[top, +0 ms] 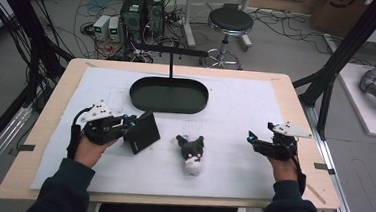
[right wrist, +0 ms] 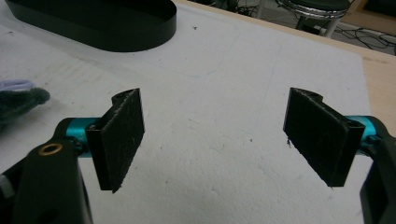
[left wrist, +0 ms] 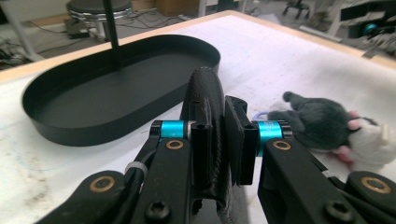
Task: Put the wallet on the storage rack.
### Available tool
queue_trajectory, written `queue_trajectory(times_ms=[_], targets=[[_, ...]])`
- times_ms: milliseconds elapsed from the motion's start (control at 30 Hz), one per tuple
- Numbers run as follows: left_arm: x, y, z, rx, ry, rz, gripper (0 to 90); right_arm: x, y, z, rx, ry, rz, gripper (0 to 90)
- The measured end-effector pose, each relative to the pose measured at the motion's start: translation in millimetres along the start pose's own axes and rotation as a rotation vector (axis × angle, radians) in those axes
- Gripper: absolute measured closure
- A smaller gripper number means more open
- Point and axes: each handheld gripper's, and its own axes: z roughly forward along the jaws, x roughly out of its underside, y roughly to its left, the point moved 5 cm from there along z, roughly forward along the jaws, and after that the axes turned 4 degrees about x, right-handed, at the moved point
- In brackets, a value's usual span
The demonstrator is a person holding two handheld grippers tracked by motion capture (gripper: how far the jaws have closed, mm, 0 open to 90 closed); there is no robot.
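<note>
Your left gripper is clenched on the edge of a flat black wallet, held upright near the table's left side, just short of the black oval tray. It looks light, slim and slightly pliant, likely slick, so keep the grip on that edge. Your right gripper stands released over bare padding by the right edge. A soft plush toy lies mid-table on the white mat. Beyond it: a stool, cables, computers.
</note>
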Motion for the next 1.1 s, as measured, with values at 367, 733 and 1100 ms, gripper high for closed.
queue_trajectory(times_ms=[367, 733, 1100], targets=[[4.3, -4.9, 0.0, 0.067, -0.024, -0.003, 72.7, -0.7, -0.8, -0.7, -0.001, -0.006, 0.005, 20.7], [5.5, 2.4, -3.1, -0.062, -0.106, 0.047, 27.7, -0.4, -1.4, -1.6, -0.003, -0.006, 0.009, 20.7], [26.7, 8.4, 6.9, -0.031, 0.019, -0.005, 59.5, 0.7, -1.5, -0.5, -0.003, 0.000, 0.010, 20.7]])
